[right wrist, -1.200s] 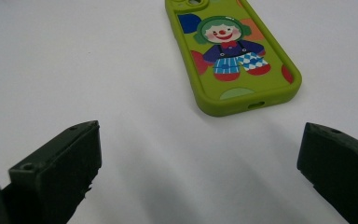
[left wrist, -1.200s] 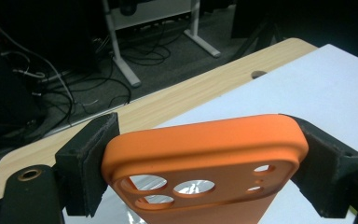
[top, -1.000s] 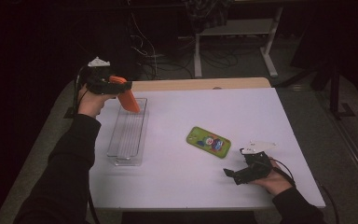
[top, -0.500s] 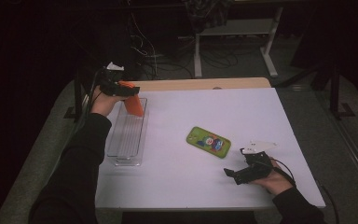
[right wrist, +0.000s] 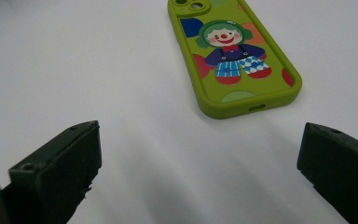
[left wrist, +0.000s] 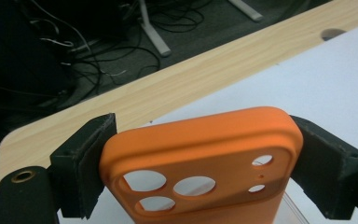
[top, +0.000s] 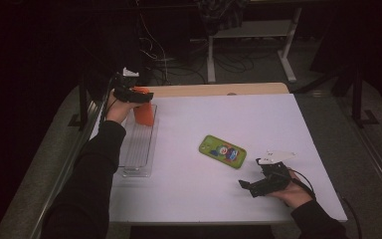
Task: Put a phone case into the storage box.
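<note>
Holding the orange phone case (left wrist: 205, 163) between its two jaws, my left gripper (top: 138, 94) stands at about ten o'clock on the white table (top: 229, 124), above the far end of the clear tray (top: 139, 149). In the left gripper view the jaws press on the two long sides of the case, so it is gripped firmly. The case hangs below the gripper with its long axis close to vertical; the camera holes are at the upper end, near the jaws, and the lower end points down toward the tray. I cannot tell if it touches the tray bottom.

My right gripper (top: 251, 186) rests low at about five o'clock on the table, with jaws wide apart and nothing between them. The green phone case (right wrist: 230, 56) lies flat on the table just beyond these jaws, apart from them, near the table's middle. In the high view its long axis runs from ten o'clock to four o'clock. In the right gripper view its camera holes are at the far end and its charging slot faces the gripper.

I count two phone cases, one orange and one green, one tray, and two grippers.
</note>
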A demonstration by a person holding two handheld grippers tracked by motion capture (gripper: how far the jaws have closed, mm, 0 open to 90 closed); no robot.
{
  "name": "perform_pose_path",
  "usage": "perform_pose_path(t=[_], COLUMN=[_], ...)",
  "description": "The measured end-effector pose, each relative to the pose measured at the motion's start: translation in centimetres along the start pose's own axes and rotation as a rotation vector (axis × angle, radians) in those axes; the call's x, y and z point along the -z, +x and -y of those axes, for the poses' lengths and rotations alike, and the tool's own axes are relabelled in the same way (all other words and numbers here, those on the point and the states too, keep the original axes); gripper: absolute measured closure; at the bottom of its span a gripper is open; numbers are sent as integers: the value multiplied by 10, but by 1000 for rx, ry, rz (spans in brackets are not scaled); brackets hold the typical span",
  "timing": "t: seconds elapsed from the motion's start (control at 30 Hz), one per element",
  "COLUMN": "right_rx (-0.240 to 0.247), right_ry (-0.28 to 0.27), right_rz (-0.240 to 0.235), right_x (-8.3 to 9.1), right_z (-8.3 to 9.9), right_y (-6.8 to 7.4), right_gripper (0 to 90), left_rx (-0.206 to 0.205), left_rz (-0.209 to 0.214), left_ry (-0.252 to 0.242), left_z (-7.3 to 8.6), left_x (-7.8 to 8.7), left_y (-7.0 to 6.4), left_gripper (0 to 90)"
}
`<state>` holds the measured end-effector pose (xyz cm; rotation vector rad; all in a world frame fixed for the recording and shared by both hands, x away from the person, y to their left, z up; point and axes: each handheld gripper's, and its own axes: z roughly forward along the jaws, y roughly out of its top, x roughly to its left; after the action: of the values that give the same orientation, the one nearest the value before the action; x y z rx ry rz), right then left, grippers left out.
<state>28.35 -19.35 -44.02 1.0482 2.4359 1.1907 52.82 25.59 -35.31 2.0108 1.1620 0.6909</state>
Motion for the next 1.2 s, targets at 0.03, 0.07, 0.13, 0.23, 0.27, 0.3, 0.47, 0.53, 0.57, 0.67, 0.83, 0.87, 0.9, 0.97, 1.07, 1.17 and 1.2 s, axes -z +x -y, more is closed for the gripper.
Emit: perform_pose_path(t=[0.03,0.07,0.13,0.23,0.27,0.3,0.47,0.53,0.57,0.67,0.83,0.87,0.9,0.97,1.07,1.17,1.2], right_rx=[2,1,1,0,1,-3,3,4,4,0,-6,-3,-5,-6,-3,-9,-10], right_ry=[-2,-2,-2,-4,-4,-4,-10,-11,-10,-8,-14,-17,-15,-13,-13,-14,-15], right_rz=[1,1,1,-1,0,-1,0,1,1,2,-4,-4,-4,-3,-1,-3,-1], right_x=[0,0,0,0,1,1,1,1,1,1,2,2,2,2,2,2,2], right_z=[0,0,0,0,0,0,0,0,0,-1,-1,-2,-2,-1,-2,-3,-3], right_y=[0,0,0,1,1,1,1,1,1,1,2,1,1,1,2,3,3], right_gripper=[0,0,0,0,0,0,0,0,0,0,0,0,0,0,0,0,0], left_rx=[14,12,24,40,51,52,71,67,73,72,55,48,42,35,7,-14,-26], left_rz=[-3,-8,-14,-11,-9,-14,-13,-16,-16,-7,41,59,76,114,178,232,250], left_ry=[-4,2,-5,-23,-34,-34,-56,-59,-65,-80,-67,-64,-63,-62,-67,-81,-83], left_z=[1,1,1,0,0,-1,-2,-3,-3,-6,-7,-7,-7,-8,-9,-9,-9], left_x=[-2,-3,-5,-5,-5,-4,0,4,6,17,37,41,45,52,65,73,76], left_y=[0,1,0,1,1,1,6,9,9,14,13,12,11,8,-3,-19,-24], left_gripper=[135,135,134,132,119,100,28,24,21,21,21,21,21,21,22,21,22])
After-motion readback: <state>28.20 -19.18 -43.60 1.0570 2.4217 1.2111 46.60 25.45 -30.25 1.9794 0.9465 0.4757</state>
